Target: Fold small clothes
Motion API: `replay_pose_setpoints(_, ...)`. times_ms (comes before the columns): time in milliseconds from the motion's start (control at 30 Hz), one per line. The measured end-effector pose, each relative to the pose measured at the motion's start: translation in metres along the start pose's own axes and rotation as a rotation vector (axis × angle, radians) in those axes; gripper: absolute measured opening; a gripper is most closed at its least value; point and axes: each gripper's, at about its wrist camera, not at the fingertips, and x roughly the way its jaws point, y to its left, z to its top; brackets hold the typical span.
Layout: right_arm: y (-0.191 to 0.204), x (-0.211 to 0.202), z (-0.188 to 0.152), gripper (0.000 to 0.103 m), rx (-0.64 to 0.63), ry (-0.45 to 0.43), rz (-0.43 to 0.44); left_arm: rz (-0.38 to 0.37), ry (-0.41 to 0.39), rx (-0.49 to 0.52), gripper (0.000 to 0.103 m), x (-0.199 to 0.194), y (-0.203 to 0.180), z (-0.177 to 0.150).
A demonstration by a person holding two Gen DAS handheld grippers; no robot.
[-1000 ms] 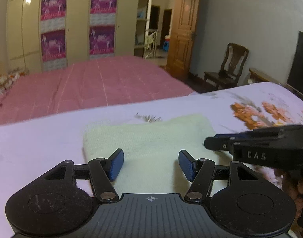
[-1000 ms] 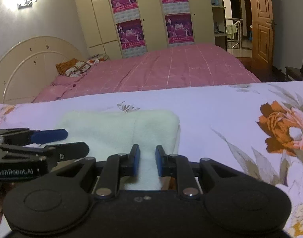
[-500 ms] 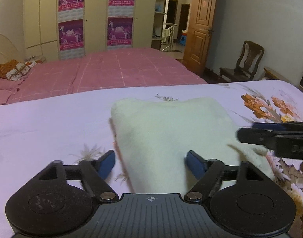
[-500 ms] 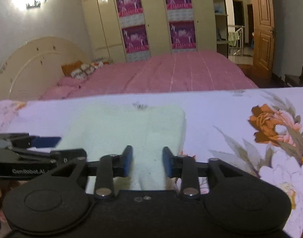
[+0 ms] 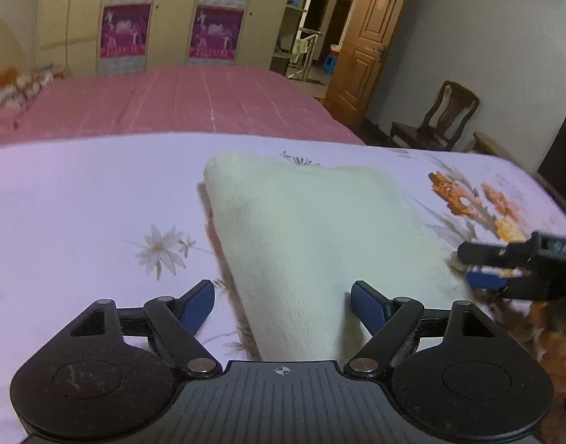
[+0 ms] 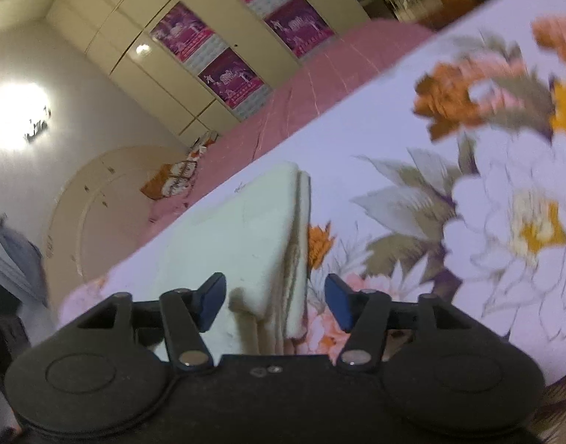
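A pale green folded garment [image 5: 312,229] lies on the white floral sheet [image 5: 79,203]. My left gripper [image 5: 283,301] is open, its blue fingers straddling the garment's near left corner. My right gripper [image 6: 273,299] is open and tilted, its fingers on either side of the garment's [image 6: 246,236] near right corner, where the stacked layers show. The right gripper also shows in the left wrist view [image 5: 505,262] at the garment's right edge.
A pink bed [image 5: 172,103] lies beyond the sheet, with a wardrobe [image 5: 135,18] behind it. A wooden chair [image 5: 438,118] and a door [image 5: 364,48] stand at the right. Large orange and white flowers [image 6: 505,222] are printed on the sheet to the right.
My right gripper has opened from nearly shut and rolled to a tilt. My left gripper has opened wider and shifted left, so the garment sits further right in its view.
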Motion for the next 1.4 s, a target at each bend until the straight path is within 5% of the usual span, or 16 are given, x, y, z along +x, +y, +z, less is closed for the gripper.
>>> replay_pose_setpoints(233, -0.014, 0.009, 0.0, 0.071, 0.063, 0.045, 0.064, -0.197, 0.053, -0.272, 0.072, 0.018, 0.037, -0.011)
replay_pose_setpoints(400, -0.01, 0.019, 0.001, 0.071, 0.041, 0.107, 0.102, -0.262, 0.058, -0.343, 0.072, 0.029, 0.047, -0.016)
replay_pose_setpoints(833, 0.014, 0.043, 0.005, 0.048, -0.039, 0.162, 0.08, -0.246, 0.062, -0.285, 0.072, 0.053, 0.023, -0.006)
replay_pose_setpoints(900, 0.019, 0.044, 0.005, 0.043, -0.068, 0.164, 0.065, -0.204, 0.055, -0.253, 0.056, 0.055, 0.016, -0.003)
replay_pose_setpoints(1000, 0.032, 0.042, 0.001, 0.036, -0.139, 0.144, 0.029, -0.199, 0.043, -0.241, 0.045, 0.052, 0.014, -0.001)
replay_pose_setpoints(1400, 0.085, 0.022, -0.015, 0.03, -0.351, 0.045, -0.06, -0.167, -0.009, -0.147, 0.04, 0.011, 0.016, 0.003)
